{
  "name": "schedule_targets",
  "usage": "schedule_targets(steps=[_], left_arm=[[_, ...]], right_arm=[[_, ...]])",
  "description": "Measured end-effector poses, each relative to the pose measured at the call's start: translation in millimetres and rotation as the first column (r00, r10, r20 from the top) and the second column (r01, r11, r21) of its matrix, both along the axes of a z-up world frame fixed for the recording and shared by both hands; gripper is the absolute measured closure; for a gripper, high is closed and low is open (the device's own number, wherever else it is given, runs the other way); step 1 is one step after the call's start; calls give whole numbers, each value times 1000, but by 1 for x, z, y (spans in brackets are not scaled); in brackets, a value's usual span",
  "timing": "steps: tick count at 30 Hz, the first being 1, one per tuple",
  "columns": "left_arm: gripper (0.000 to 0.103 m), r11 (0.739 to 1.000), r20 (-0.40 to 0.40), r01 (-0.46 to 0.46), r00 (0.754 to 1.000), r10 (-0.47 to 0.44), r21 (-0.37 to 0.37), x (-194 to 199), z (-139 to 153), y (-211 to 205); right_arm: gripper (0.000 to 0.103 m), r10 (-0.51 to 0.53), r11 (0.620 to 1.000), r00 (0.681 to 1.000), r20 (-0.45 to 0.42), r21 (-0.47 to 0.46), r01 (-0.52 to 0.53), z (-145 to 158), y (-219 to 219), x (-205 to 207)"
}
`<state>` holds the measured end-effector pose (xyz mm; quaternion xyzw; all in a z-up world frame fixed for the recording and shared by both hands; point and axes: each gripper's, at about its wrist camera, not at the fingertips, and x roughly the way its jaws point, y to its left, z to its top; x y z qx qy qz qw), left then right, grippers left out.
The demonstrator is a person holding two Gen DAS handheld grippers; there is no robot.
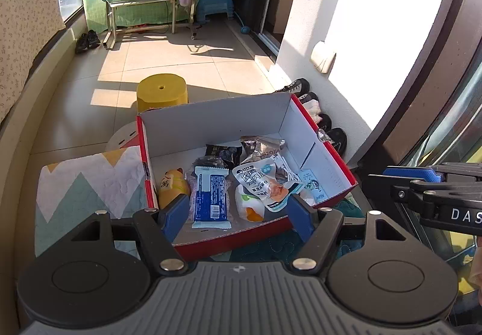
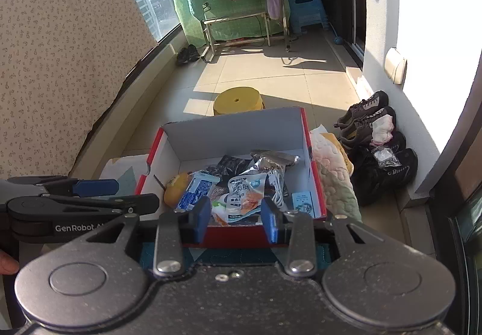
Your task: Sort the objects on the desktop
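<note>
The red cardboard box with a white inside (image 1: pixel 217 121) sits on a quilted cloth with a zigzag pattern (image 1: pixel 90 178), directly ahead of both grippers, and it already holds the sorted goods. Nothing loose shows on the cloth around it, so I judge the sorting close to finished or finished.

The left gripper (image 1: pixel 238 216) hangs over the near rim with its blue pads apart and nothing between them. The right gripper (image 2: pixel 235 219) stands the same way, jaws apart and empty, narrower than the left.

If another item is due, the sound way is to carry it in high enough to clear the near wall, then let go low over a bare patch of the floor — the far half is the freest.

Inside, the pile crowds the near half: a blue and white wrapped snack bar (image 1: pixel 208 199), a white pouch with blue print and an orange picture (image 1: pixel 265 184), a yellow cat-shaped figure (image 1: pixel 173 187) against the left wall, a crinkled silver foil packet (image 1: pixel 262 145), a dark packet (image 1: pixel 224 152) and a coiled white cable (image 2: pixel 278 187). The soft wrappers overlap — they would likely slide if nudged.
</note>
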<state>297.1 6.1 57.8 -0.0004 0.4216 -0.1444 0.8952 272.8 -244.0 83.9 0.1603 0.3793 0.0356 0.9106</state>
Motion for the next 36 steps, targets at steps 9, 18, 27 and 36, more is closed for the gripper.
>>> schedule_targets(steps=[9, 18, 27, 36], left_arm=[[32, 1000, 31, -3, 1000, 3, -3, -48, 25, 1], [32, 999, 88, -32, 996, 30, 28, -95, 39, 4], [30, 997, 113, -69, 992, 64, 40, -130, 43, 13], [18, 994, 117, -98, 989, 91, 57, -161, 41, 19]], right_arm=[[66, 21, 1000, 999, 38, 1, -21, 18, 12, -40], [66, 44, 999, 996, 73, -22, -43, 30, 27, -75], [61, 39, 999, 996, 86, -23, -37, 31, 36, -102], [55, 31, 999, 994, 105, -25, -29, 29, 43, -121]])
